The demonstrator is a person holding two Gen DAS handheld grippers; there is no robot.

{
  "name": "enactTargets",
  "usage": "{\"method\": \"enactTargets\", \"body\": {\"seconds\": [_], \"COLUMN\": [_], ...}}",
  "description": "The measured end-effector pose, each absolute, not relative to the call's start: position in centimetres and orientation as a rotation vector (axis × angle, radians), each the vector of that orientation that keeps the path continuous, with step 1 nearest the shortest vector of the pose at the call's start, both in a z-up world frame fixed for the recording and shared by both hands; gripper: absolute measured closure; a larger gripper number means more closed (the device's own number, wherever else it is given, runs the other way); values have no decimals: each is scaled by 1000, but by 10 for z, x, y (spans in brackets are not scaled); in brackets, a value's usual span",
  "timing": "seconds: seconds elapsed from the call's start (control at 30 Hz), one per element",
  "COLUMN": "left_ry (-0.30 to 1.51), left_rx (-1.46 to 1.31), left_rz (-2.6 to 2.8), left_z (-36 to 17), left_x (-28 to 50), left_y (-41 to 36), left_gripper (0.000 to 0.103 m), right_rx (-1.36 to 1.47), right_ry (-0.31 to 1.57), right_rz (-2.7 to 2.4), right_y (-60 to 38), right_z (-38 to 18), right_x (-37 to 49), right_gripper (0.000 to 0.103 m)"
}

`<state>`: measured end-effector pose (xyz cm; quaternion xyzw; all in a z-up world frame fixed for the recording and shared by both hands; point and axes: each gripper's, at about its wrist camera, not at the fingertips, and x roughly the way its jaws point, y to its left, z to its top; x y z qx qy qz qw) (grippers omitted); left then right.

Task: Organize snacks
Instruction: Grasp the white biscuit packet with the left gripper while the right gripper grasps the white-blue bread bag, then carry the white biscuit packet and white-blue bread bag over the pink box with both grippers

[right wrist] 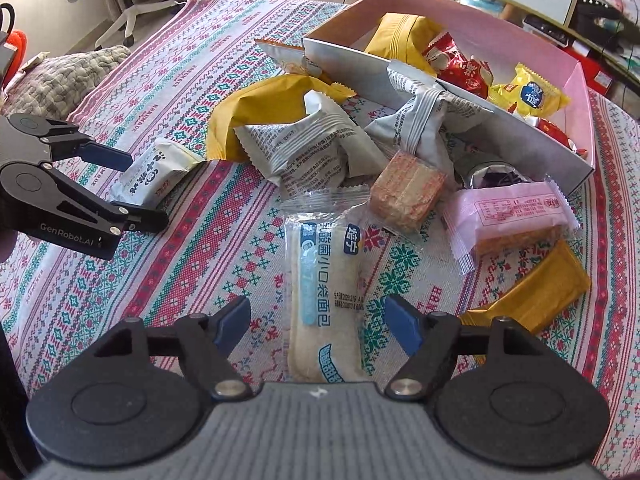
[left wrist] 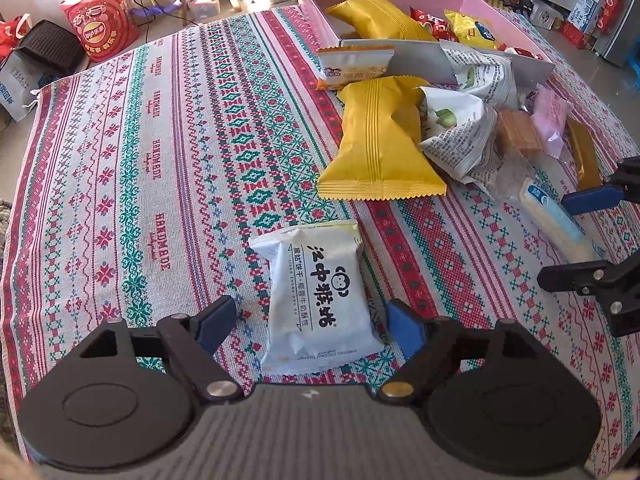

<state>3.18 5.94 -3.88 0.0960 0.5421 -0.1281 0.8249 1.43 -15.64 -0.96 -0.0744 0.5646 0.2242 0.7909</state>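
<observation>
My left gripper [left wrist: 312,330] is open, its blue pads on either side of a white biscuit packet [left wrist: 316,296] lying on the patterned cloth. The packet also shows in the right wrist view [right wrist: 154,176], with the left gripper [right wrist: 140,188] around it. My right gripper [right wrist: 316,330] is open around a long clear-wrapped bread packet [right wrist: 324,300]; it shows in the left wrist view [left wrist: 554,216] between the right gripper's fingers [left wrist: 592,198]. A pink box [right wrist: 500,36] at the back holds several snacks.
Loose snacks lie in front of the box: a yellow bag [left wrist: 376,144], grey-white packets [right wrist: 316,148], a wafer block [right wrist: 404,190], a pink packet [right wrist: 516,216], a gold packet [right wrist: 536,292]. Bags, a chair and furniture stand beyond the cloth's edges.
</observation>
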Motion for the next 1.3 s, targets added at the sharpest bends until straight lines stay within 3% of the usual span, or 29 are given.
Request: {"method": "enactTargets", "body": {"seconds": [0.27, 0.43, 0.53, 0.77, 1.3], "left_ry": [1142, 1132, 1121, 1117, 1063], "left_rx": [185, 186, 186, 184, 202], "left_rz": [-270, -279, -284, -285, -280], "left_z": [-37, -36, -35, -34, -16], "left_x": [32, 33, 33, 34, 27], "left_y": [55, 51, 50, 47, 49], "left_gripper": [24, 33, 45, 49, 49], "right_rx": [-196, -189, -193, -209, -156], "right_ry": [1181, 1167, 1161, 1155, 1119], "right_rz": [465, 455, 459, 478, 532], "right_y": [-154, -153, -154, -150, -150], "right_z": [-10, -9, -5, -3, 18], "right_x": [11, 13, 13, 13, 10], "right_gripper": [33, 47, 60, 83, 85]}}
